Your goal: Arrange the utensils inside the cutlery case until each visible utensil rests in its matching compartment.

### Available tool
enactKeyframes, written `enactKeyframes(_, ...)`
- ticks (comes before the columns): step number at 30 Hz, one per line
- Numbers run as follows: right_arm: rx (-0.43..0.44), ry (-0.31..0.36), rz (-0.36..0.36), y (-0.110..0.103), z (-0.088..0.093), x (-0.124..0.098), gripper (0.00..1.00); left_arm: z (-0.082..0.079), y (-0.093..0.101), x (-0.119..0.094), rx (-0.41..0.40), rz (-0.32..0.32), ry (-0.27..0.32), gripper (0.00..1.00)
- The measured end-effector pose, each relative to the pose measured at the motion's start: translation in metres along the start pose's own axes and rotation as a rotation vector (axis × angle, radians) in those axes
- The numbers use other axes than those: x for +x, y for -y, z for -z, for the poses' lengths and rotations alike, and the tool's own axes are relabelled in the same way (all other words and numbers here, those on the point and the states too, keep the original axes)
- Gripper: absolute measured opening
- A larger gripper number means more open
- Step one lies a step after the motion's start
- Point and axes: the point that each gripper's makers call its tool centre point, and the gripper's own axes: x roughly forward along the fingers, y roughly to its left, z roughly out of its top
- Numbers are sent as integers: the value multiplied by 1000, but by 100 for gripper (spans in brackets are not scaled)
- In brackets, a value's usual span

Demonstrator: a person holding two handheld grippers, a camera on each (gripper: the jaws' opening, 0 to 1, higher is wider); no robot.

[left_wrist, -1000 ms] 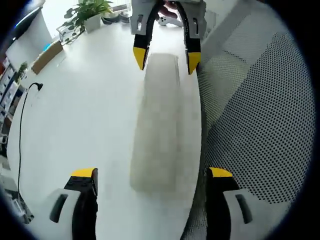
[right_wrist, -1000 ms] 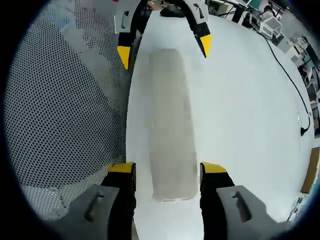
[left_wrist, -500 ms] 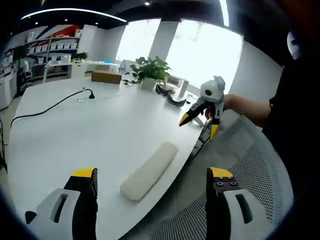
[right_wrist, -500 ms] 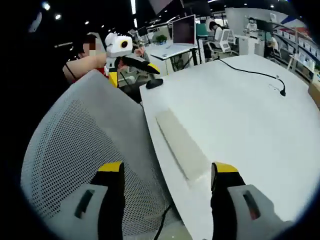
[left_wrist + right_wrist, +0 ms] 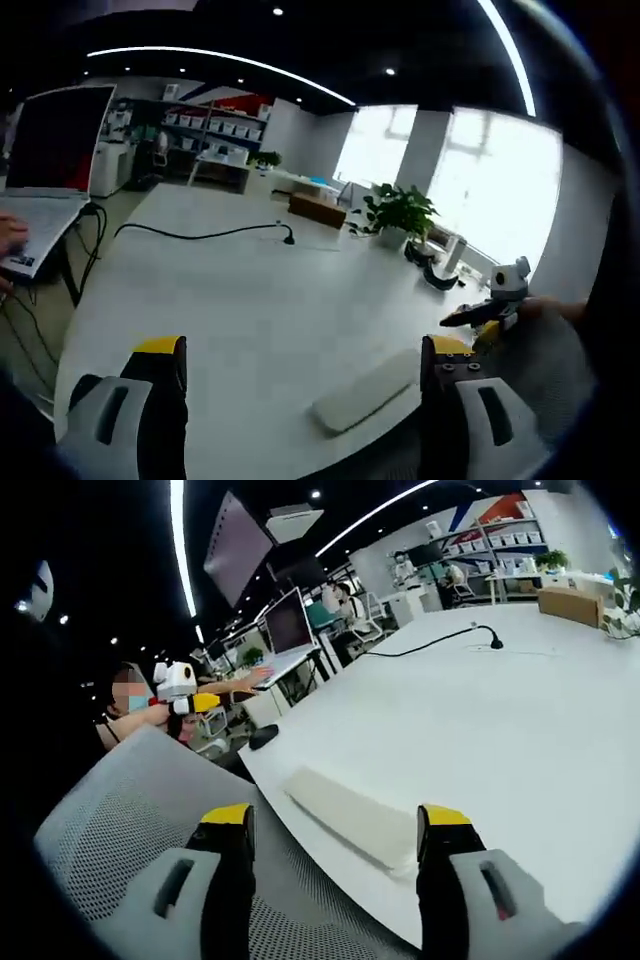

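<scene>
Fingers [image 5: 160, 360] apart, empty; both grippers raised farther from case [image 5: 350, 815].

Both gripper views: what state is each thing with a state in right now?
Left tongs: open, holding nothing.
Right tongs: open, holding nothing.
Cutlery case: closed, lying flat at the white table edge.
Black cable: loose on the table.
Laptop: lid up.

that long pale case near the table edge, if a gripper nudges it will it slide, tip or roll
The case lies flat and long on the smooth white table, so it would probably slide, not roll or tip. It sits close to the table's edge, so a nudge outward might drop it. Its weight cannot be judged.
</scene>
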Motion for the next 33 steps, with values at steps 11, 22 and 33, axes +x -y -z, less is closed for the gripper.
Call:
enactKeyframes(11,114,219,65,14,-33,-12,89,-35,-3,-9,-50,-17,187,100)
enactKeyframes(22,131,261,97,20,-39,-16,99,-30,4,-4,-64,13,149,100)
enactKeyframes(33,127,257,120,24,-38,-17,99,-28,2,-4,-54,6,139,100)
